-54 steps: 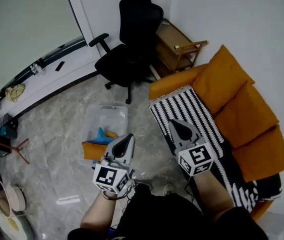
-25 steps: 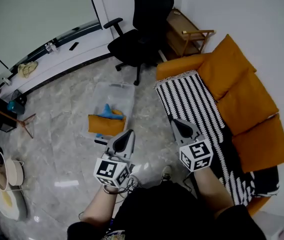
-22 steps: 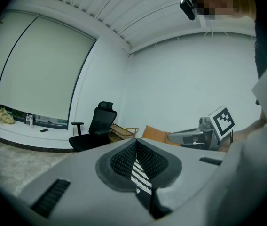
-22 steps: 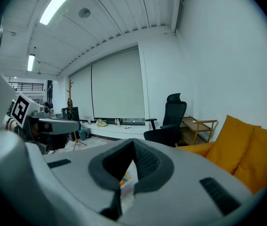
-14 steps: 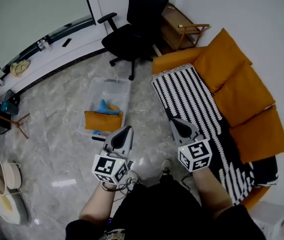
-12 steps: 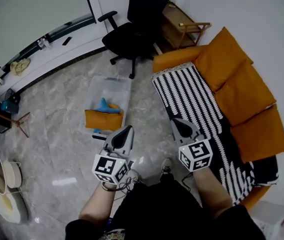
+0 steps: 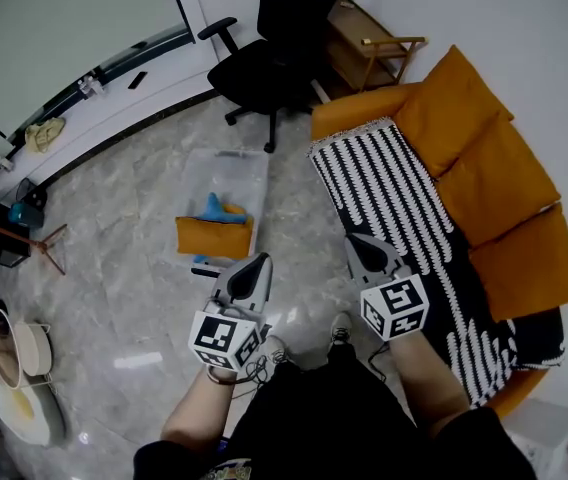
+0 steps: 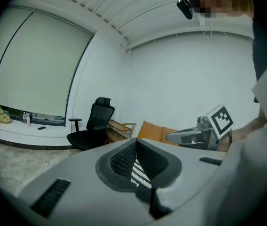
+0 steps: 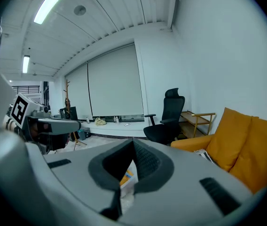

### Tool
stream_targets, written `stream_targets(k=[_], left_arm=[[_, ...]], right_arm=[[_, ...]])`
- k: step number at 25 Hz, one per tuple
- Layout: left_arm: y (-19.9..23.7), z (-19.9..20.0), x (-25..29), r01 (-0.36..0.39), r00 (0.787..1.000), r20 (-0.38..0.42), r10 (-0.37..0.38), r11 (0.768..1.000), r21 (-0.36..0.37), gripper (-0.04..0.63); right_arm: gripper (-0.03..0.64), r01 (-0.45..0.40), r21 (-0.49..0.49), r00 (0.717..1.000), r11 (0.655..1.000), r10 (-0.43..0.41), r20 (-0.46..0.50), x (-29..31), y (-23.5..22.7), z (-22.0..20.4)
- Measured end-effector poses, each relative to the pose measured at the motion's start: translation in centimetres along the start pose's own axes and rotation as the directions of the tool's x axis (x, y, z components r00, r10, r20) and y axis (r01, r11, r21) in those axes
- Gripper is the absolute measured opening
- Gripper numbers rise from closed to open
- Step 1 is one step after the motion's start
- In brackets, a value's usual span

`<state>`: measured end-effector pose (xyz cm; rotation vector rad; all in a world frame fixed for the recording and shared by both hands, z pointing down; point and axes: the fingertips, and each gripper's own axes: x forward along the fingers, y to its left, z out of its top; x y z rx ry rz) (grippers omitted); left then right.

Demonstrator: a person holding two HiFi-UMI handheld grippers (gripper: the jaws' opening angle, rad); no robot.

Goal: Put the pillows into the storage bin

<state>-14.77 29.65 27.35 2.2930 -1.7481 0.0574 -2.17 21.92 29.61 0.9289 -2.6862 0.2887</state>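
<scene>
Pillows (image 7: 214,237) inside storage bin (image 7: 232,172)

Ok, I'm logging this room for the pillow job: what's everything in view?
storage bin: one, clear, on the floor left of the sofa
pillow: one, orange, in the bin's near end
blue item: one, in the bin behind the pillow
cushions: three, orange, along the sofa back
throw: one, black-and-white striped, over the sofa seat
office chair: one, black, far side
side table: one, wooden, beyond the sofa
left gripper: grey, shut, empty
right gripper: grey, shut, empty
</scene>
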Motion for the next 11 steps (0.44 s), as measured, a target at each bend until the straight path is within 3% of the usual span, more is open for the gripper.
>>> stream_targets(k=[11], left_arm=[[-0.42, 0.27, 0.66, -0.005, 1.0, 0.003, 0.005, 1.0, 0.007, 0.006]], right_arm=[[0.002, -0.004, 0.002, 1.0, 1.0, 0.004, -0.001, -0.02, -1.0, 0.18]])
